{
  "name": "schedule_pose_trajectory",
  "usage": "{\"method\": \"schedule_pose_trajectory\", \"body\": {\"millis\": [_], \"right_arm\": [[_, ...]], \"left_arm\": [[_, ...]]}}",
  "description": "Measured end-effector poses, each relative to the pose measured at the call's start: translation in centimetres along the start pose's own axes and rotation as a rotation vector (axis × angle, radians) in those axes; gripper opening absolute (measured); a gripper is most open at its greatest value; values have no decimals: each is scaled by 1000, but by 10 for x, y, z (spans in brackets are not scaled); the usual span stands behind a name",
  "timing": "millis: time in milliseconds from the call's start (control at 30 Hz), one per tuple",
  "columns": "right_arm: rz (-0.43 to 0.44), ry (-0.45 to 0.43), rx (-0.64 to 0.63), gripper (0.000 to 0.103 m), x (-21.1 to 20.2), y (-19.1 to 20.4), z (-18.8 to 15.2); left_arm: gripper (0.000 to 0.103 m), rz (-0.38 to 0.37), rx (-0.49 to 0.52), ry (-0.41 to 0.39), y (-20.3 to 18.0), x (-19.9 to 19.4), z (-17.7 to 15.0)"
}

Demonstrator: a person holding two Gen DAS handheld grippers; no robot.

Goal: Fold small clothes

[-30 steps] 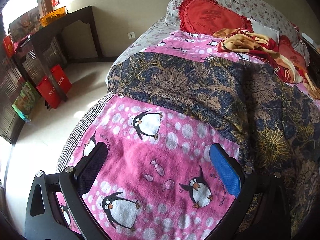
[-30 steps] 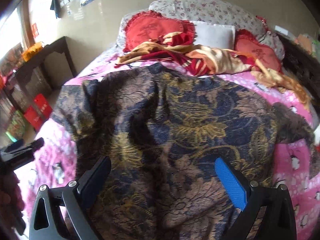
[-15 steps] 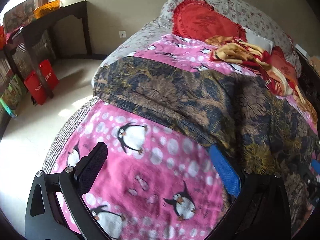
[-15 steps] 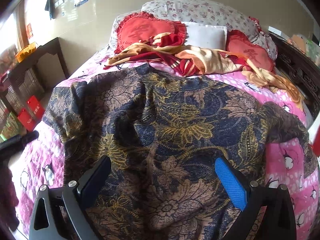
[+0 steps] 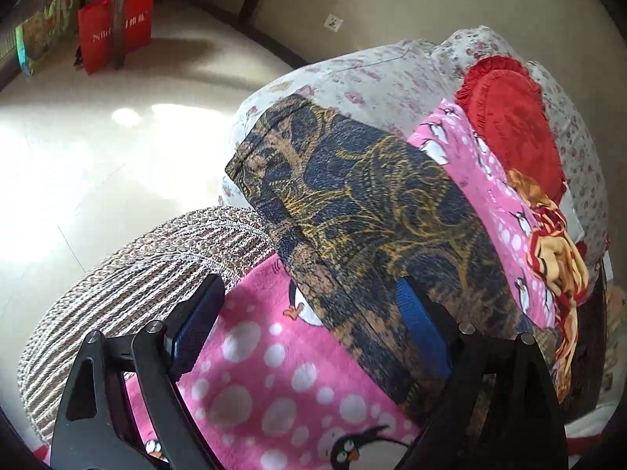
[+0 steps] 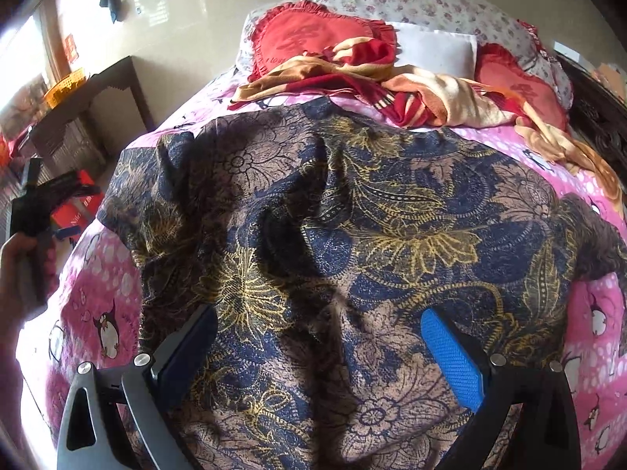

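Patterned shirt (image 6: pixel 352 235): spread flat on bed (image 6: pixel 595 313), unfolded. Left hand-held gripper (image 5: pixel 309 321): swung from blanket to shirt's sleeve edge, jaws closing, fabric between, ungripped. Right hand-held gripper (image 6: pixel 317 337): held wide apart over hem, gripping nothing

The left gripper (image 5: pixel 309 309) has its jaws closing over the near edge of the dark navy-and-gold floral garment (image 5: pixel 364 203), the pads not pressing it, on a pink penguin-print blanket (image 5: pixel 274 387); a red frilled cushion (image 5: pixel 509 117) lies far right.
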State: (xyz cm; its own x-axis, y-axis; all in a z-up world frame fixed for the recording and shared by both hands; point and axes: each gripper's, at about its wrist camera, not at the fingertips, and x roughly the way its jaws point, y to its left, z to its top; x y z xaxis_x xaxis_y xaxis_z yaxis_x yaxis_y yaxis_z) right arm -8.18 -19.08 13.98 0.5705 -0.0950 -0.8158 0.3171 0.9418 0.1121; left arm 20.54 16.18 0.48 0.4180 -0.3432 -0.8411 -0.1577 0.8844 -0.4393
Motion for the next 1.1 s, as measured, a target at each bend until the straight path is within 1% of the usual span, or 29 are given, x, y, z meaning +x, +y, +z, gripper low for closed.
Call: {"method": "schedule_pose_trajectory", "body": {"millis": [33,67,100,133,167,200,233,267,300,333,400,467,500,567,633,733,767,800,867,900,1000,1100], "right_arm": [[0,0,-2,103,1,0,0],[1,0,0,103,1,-2,1],[0,0,2,103,1,-4,2],[-1,0,9,103,1,-7,2],[-4,-1,18,103,1,-11,2],[-7,-2,27,103,2,-15,3],[-10,-2,35,103,2,-18,4],[-14,-1,45,103,2,-23,4],[-18,0,57,103,1,-27,4],[-22,0,70,103,-1,-33,3],[-28,-10,86,103,-7,-43,1],[-48,-28,93,103,-14,-54,-1],[-60,-33,101,103,-16,-61,-2],[-75,-35,130,103,-19,-76,-5],[-99,-26,184,103,-21,-96,-10],[-108,-30,271,103,-28,-122,-21],[-104,-31,298,103,-31,-129,-25],[-99,-29,324,103,-33,-136,-29],[-102,-31,358,103,-39,-148,-35],[-114,-37,367,103,-43,-154,-38],[-147,-43,374,103,-53,-167,-45],[-191,-33,381,103,-62,-181,-52]], "left_arm": [[89,15,0,-6,-1,5,2],[89,24,15,-50,-5,3,4],[88,23,27,-62,-9,4,7],[70,-5,39,-50,-13,8,10],[49,-47,37,-7,-16,16,14],[47,-53,23,-2,-17,20,16],[34,-55,12,-24,-17,19,16],[21,-71,8,-18,-19,21,18],[19,-70,4,-16,-21,20,18],[13,-56,1,-31,-22,16,19],[10,-57,24,-80,-30,-5,17],[9,-86,71,-140,-43,-34,12],[9,-114,105,-164,-53,-50,7],[9,-180,200,-216,-82,-88,-10],[9,-250,313,-263,-118,-127,-37],[9,-331,509,-284,-183,-165,-89],[9,-371,572,-275,-205,-172,-111],[9,-410,627,-249,-226,-175,-133],[9,-472,720,-174,-266,-167,-178],[9,-488,757,-143,-283,-160,-200],[9,-477,849,-42,-325,-120,-260],[10,-443,889,119,-346,-66,-308]]}}
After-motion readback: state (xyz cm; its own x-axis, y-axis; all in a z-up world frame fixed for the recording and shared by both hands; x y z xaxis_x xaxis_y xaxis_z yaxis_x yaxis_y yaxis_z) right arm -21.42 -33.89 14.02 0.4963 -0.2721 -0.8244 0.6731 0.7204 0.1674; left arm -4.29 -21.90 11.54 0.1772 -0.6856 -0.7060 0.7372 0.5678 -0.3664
